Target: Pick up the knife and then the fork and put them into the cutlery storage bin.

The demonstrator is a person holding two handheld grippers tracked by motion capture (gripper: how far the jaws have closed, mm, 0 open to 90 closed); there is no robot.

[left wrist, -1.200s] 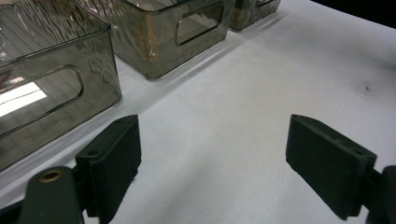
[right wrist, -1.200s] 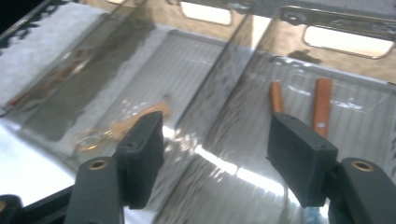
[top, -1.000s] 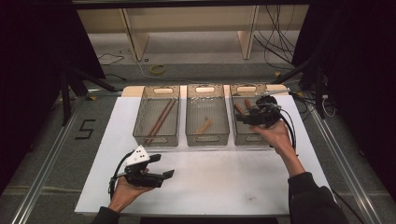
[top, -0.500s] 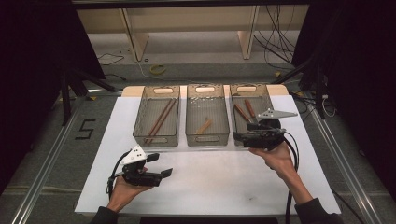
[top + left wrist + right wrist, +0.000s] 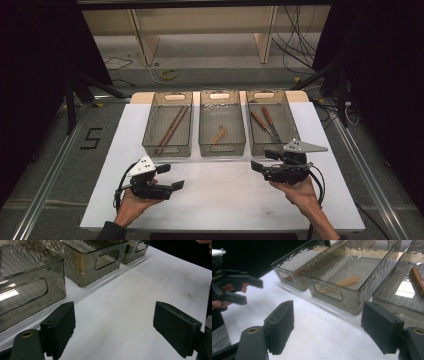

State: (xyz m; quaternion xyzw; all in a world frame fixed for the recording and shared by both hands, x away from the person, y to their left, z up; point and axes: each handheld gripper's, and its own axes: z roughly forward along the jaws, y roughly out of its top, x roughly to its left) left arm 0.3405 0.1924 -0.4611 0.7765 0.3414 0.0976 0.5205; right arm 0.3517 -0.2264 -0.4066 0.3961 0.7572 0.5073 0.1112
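Three clear bins stand in a row at the back of the white mat (image 5: 220,200). The left bin (image 5: 167,149) holds two long brown sticks (image 5: 171,129). A small wooden piece (image 5: 218,135) lies in the middle bin (image 5: 222,148), and brown-handled tools (image 5: 265,122) in the right bin (image 5: 256,148). My left gripper (image 5: 172,176) hovers open over the mat's front left, nothing between its jaws (image 5: 113,327). My right gripper (image 5: 262,160) is low before the right bin, pointing left; its jaws (image 5: 328,327) have just been opening and are empty.
A floor marking shaped like a 5 (image 5: 91,138) lies left of the mat. Metal rails (image 5: 360,165) run along both sides. Shelf legs, cables and a yellow ring (image 5: 168,74) lie on the floor behind the bins.
My right gripper has come back from above the right bin, toward the person and down to just over the mat. Its jaws stand a little wider. The left gripper has stayed put.
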